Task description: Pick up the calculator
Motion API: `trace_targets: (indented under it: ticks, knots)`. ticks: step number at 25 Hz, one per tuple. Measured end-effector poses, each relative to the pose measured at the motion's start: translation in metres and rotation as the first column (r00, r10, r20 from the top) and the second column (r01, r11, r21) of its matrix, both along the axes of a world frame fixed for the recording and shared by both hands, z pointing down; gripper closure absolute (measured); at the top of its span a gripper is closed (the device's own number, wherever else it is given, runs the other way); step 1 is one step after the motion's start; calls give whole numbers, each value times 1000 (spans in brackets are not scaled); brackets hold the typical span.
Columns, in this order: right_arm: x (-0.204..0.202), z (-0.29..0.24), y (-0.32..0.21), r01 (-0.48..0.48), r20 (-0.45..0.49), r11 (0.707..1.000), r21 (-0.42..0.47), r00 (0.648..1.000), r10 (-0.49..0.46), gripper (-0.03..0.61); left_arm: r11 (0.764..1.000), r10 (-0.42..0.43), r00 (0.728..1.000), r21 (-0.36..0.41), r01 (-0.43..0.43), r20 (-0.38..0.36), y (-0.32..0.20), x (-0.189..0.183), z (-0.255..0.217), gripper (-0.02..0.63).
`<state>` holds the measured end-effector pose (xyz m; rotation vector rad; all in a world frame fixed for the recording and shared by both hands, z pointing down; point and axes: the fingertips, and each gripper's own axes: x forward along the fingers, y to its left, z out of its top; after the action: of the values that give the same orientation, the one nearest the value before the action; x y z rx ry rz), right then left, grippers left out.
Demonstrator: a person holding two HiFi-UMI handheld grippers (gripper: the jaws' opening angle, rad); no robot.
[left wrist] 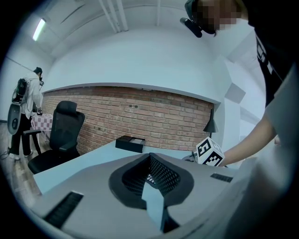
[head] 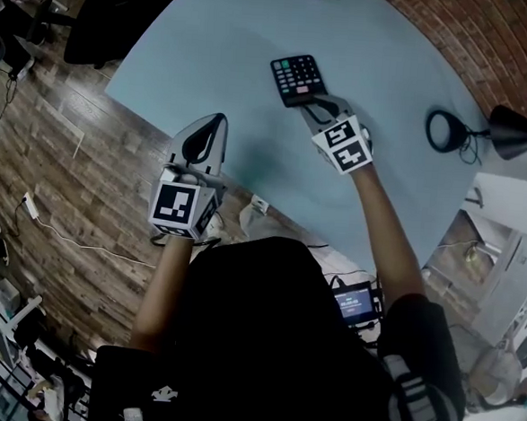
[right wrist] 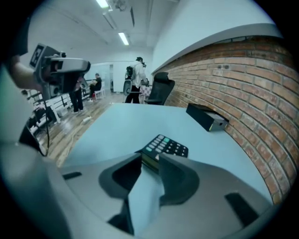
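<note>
The black calculator (head: 297, 77) lies flat on the pale blue table (head: 240, 32), keys up. My right gripper (head: 314, 105) reaches down to its near end. In the right gripper view the jaws (right wrist: 150, 158) stand apart, with the calculator's (right wrist: 169, 145) near edge between the fingertips; I see no pad pressing on it. My left gripper (head: 214, 125) hovers over the table's near-left edge, well to the left of the calculator, fingertips together and nothing held. In the left gripper view its jaws (left wrist: 149, 156) meet at the tips, and the right gripper's marker cube (left wrist: 209, 152) shows beyond them.
A black box (right wrist: 207, 117) lies at the far side of the table by the brick wall. A black ring (head: 445, 130) and a desk lamp (head: 512, 131) stand at the right. An office chair (left wrist: 63, 135) stands off the table's left end. People stand far back in the room.
</note>
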<state>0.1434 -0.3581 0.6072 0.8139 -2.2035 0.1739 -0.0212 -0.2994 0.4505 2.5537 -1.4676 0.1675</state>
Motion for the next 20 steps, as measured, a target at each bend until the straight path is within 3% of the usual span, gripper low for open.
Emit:
trace_targets:
  ticks: [10, 15, 20]
  knots:
    - [2, 32, -8, 156, -206, 988, 20, 967, -149, 456, 998, -22, 1000, -50, 23, 10, 1, -5, 20, 606]
    - [-1, 33, -8, 266, -302, 960, 88, 926, -228, 442, 998, -31, 999, -58, 32, 20, 2, -6, 25, 606]
    - [0, 44, -9, 331, -384, 939, 92, 882, -273, 442, 997, -38, 999, -66, 39, 24, 1, -6, 29, 606]
